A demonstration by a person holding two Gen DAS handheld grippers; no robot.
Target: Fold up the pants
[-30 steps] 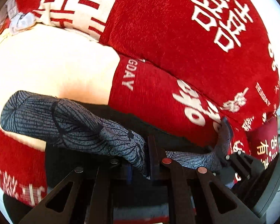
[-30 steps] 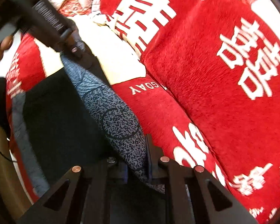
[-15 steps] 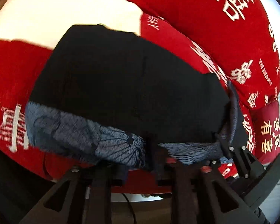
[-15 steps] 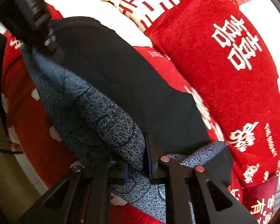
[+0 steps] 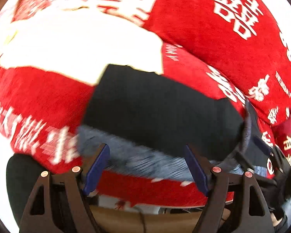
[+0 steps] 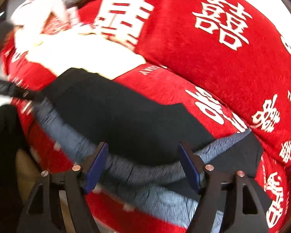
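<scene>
Both your left gripper [image 5: 145,167] and right gripper [image 6: 143,165] have just opened and let go, so regrab these soft, floppy pants [image 5: 161,114] by the thick grey waistband [image 6: 145,172].

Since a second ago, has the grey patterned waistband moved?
Yes. The grey waistband, then held up above the white patch, now lies lower by the red blanket's near edge, jaws just opened.

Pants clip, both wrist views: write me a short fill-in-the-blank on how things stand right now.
1. The pants lie on a ____ blanket printed with white characters.
2. The left hand-held gripper has jaws that are ____.
3. The right hand-held gripper holds ____.
4. The waistband is patterned ____, unlike the black legs.

Missing words: red; open; nothing; grey
</scene>
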